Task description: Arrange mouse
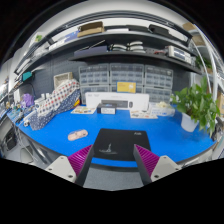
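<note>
At the far left, clutter (45, 100) is seen piled at the table's end, with a patterned bundle among it; what the items are cannot be told; a blue cover (60, 125) is spread over the table; on it, left of centre, a small pale thing (78, 134) is seen lying, possibly the mouse, though it is too small to be sure; it is set ahead of the left pad and well apart from it; a black mat (118, 146) is laid on the blue cover at the centre, reaching back between the fingers; the gripper (113, 158) is held open, its magenta pads (80, 157) kept wide apart with nothing between them but the mat's near edge; beyond the mat, a white box (117, 101) is placed at the table's back, and shelves (120, 45) are mounted above; to the right, a flat pale item (144, 115) is set on the cover; at the far right a plant (195, 105) is stood in a white pot
</note>
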Available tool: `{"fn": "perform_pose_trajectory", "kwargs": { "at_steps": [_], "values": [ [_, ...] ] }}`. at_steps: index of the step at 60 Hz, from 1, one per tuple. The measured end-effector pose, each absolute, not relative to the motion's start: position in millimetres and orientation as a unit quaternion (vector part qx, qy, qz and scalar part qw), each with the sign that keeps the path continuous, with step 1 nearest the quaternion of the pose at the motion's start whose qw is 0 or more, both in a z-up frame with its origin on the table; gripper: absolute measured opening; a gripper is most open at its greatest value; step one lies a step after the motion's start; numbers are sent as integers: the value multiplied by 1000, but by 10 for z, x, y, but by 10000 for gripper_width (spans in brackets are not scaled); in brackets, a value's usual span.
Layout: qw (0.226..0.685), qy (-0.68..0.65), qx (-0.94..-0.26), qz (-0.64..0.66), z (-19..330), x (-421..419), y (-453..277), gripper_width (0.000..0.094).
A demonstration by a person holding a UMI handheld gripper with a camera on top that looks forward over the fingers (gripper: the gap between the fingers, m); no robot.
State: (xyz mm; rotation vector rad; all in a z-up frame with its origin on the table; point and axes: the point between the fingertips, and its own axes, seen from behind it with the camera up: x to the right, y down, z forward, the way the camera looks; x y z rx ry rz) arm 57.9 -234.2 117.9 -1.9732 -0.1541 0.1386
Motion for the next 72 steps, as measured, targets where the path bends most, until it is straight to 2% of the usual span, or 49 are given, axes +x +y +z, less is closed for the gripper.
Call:
{"fn": "perform_pose_trajectory", "kwargs": {
  "at_steps": [12,24,40,54,63,72],
  "values": [
    [506,-77,-855,77,455,-291,-2355,806],
    [477,-82,-871,87,75,-1239,-1982,815],
    [462,-50,-884,52,-120,-1776,-1107,818],
    [457,-38,-888,34,-96,-1940,-479,799],
    [449,-42,-892,33,-96,-2148,-242,715],
    [431,-50,-900,32,-101,-2268,-176,511]
  ]
}}
